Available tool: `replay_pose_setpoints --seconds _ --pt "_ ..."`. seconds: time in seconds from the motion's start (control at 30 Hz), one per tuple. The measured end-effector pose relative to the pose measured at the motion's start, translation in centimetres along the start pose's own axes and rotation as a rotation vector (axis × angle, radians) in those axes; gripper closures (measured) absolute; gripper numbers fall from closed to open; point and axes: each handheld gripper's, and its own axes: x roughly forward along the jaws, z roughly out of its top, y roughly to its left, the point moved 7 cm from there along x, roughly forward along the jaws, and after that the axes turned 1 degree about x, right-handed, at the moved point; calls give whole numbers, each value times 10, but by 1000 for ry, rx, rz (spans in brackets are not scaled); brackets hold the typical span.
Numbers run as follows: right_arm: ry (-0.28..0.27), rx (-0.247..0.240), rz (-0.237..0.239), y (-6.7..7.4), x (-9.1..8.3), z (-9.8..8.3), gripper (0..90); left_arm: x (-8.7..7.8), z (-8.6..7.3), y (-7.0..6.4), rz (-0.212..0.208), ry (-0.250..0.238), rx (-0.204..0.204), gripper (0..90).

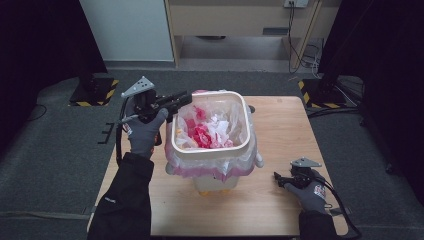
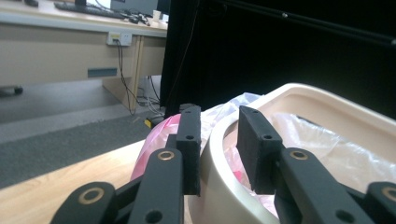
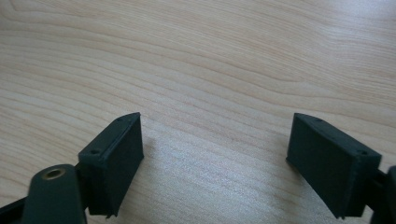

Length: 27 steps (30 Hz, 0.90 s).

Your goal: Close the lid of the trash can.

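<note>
The cream waste bin (image 1: pixel 210 150) stands near the middle of the wooden table (image 1: pixel 285 200), lined with a pink bag (image 1: pixel 210 170) whose edge is folded down over the outside of the rim, and it is partly filled with crumpled red and white litter (image 1: pixel 205 131). My left gripper (image 1: pixel 175 102) is at the bin's far-left corner, and in the left gripper view my jaws straddle the rim (image 2: pixel 219 163): one pad outside against the pink film, the other inside above the liner. They are drawn in fairly narrow, yet I see a sliver of gap at the inner pad, so I judge that I am not yet clamped on the rim.

The risk I see is the hold. If I close on the rigid rim as well as the film, pulling will tip or drag the whole bin toward the left edge of the table and spill the litter. If I catch only a thin fold of film, it may slip out or tear.

My right gripper (image 1: pixel 280 179) rests low over the table near the front-right corner, well apart from the bin, jaws spread wide and empty, so nothing steadies the bin.
</note>
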Motion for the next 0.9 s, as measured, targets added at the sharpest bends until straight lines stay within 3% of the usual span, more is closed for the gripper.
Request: replay_pose_setpoints --seconds 0.2,0.3,0.43,0.67,0.73,0.9 --pt "-3 0 0 0 0 0 192 0 2 -1 10 13 25 731" --pt "-1 3 3 0 0 0 192 2 0 -2 -19 12 37 727" --pt "-2 3 5 1 0 0 191 6 -4 1 -49 36 71 604" --pt "-2 3 5 1 0 0 192 7 -6 2 -97 47 100 614" --pt "-2 3 5 1 0 0 192 8 -7 4 -79 69 123 669" --pt "-8 1 8 1 0 1 238 9 -9 4 -55 98 133 689"
